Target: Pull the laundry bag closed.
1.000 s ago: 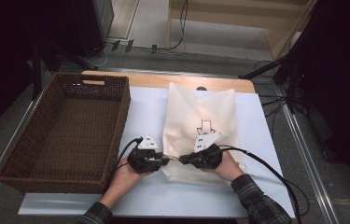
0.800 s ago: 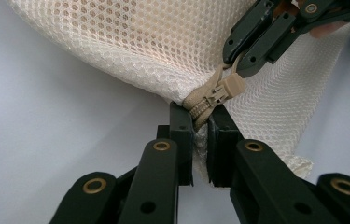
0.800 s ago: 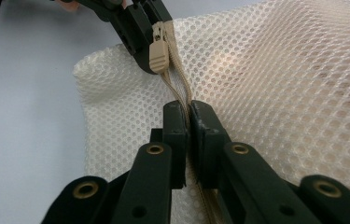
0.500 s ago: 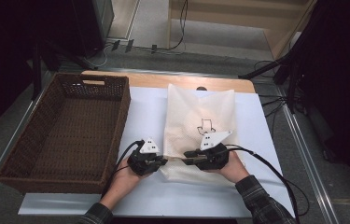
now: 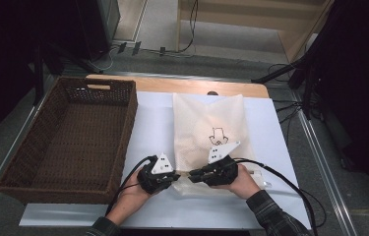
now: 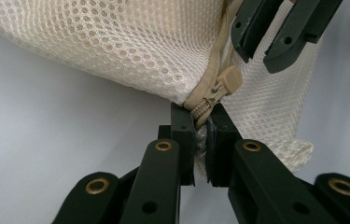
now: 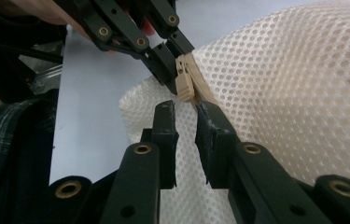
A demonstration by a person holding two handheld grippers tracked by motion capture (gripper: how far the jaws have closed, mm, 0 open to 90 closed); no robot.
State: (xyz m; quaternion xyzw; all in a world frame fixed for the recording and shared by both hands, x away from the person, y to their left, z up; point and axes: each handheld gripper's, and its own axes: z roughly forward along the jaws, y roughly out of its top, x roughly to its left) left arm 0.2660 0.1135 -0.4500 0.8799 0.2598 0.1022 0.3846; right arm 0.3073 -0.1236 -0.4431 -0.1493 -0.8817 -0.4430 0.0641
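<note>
Left gripper (image 6: pixel 199 122) now clamped on the mesh laundry bag's (image 5: pixel 206 125) zipper end; right gripper (image 7: pixel 185 114) jaws just narrowed, a small gap left, nothing held, short of the zipper pull (image 7: pixel 185 87).

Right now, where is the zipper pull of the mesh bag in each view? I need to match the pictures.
High view: too small to make out; it sits at the bag's near edge, between the left gripper and the right gripper.
Left gripper view: zipper pull right of centre, just above the shut jaws.
Right gripper view: zipper pull upper centre, just beyond the jaw tips.
Shared landmark: the cream mesh bag.
</note>
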